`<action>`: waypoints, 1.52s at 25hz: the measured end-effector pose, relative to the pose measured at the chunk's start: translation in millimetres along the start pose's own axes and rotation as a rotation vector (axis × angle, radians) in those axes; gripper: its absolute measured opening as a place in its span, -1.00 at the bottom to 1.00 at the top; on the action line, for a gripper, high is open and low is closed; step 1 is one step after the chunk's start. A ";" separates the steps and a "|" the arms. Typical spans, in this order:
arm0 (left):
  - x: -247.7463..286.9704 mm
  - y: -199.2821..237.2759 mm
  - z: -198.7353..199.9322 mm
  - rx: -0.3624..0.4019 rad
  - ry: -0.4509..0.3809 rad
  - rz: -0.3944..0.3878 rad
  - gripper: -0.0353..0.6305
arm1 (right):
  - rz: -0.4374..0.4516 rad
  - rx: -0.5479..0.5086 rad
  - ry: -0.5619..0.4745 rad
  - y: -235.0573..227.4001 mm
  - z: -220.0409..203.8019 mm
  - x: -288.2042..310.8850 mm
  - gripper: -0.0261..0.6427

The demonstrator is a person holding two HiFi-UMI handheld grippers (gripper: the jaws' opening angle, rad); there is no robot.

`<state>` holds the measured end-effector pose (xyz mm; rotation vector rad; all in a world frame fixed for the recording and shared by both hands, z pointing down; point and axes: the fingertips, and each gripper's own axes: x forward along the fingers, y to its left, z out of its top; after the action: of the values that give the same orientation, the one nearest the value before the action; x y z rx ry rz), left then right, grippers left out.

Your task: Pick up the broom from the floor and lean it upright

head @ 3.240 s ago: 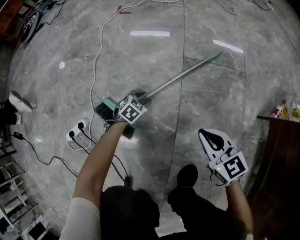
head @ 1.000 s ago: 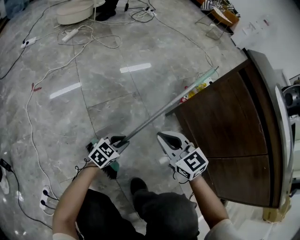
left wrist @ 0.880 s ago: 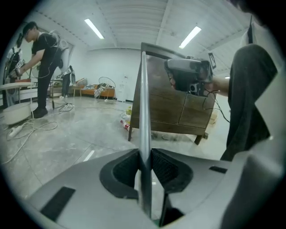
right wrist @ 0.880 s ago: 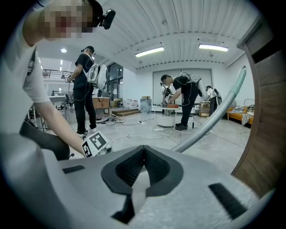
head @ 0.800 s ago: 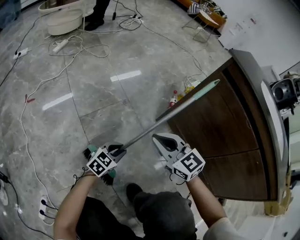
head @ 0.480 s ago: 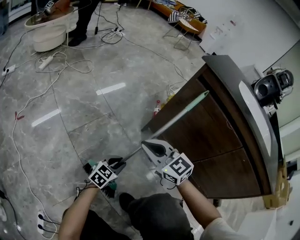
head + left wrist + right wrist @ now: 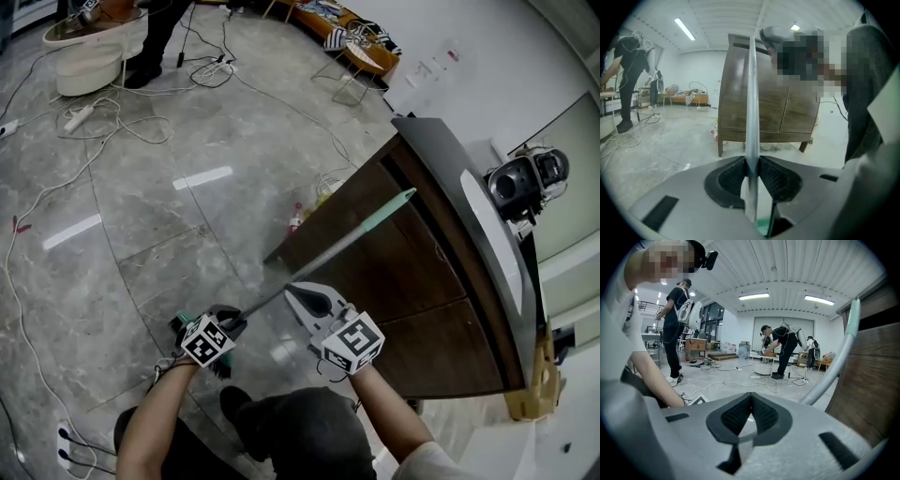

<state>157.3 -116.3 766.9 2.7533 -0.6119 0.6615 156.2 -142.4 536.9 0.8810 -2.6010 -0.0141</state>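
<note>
The broom has a silver handle [image 7: 319, 259] with a mint-green end [image 7: 392, 206] and a green and black head [image 7: 185, 325] low by my left hand. My left gripper [image 7: 238, 321] is shut on the handle just above the head. In the left gripper view the handle [image 7: 751, 93] rises straight up from between the pads [image 7: 736, 173], in front of the dark wooden cabinet [image 7: 778, 108]. My right gripper [image 7: 293, 291] is shut and empty, just right of the handle. In the right gripper view the handle [image 7: 832, 371] curves up past my right gripper [image 7: 750, 398].
The dark wooden cabinet [image 7: 412, 281] fills the right side, with a black speaker [image 7: 523, 178] on top. Bottles [image 7: 298, 217] stand at its far corner. Cables [image 7: 56, 150] trail over the grey marble floor. People [image 7: 780, 345] work around a low round stand [image 7: 89, 54].
The broom, lying on the floor earlier, is lifted in my left gripper with its handle slanting up at the cabinet. Both grippers have drifted toward the cabinet; the right one rose a little.
</note>
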 end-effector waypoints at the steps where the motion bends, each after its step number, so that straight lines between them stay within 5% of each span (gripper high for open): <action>1: 1.8 2.2 -2.5 -0.008 0.003 0.000 -0.64 | -0.003 -0.002 0.003 0.8 -1.3 -1.5 -0.92; 20: 60.6 4.2 -17.8 0.017 0.092 -0.056 -0.64 | -0.056 0.015 0.019 -18.4 -20.0 -21.9 -0.92; 38: 79.8 17.8 -22.2 -0.022 0.088 -0.011 -0.59 | -0.099 0.073 0.019 -45.3 -41.5 -37.1 -0.92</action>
<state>205.5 -151.9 826.8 2.6890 -0.5814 0.7647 224.7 -152.2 555.8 1.0306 -2.5520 0.0620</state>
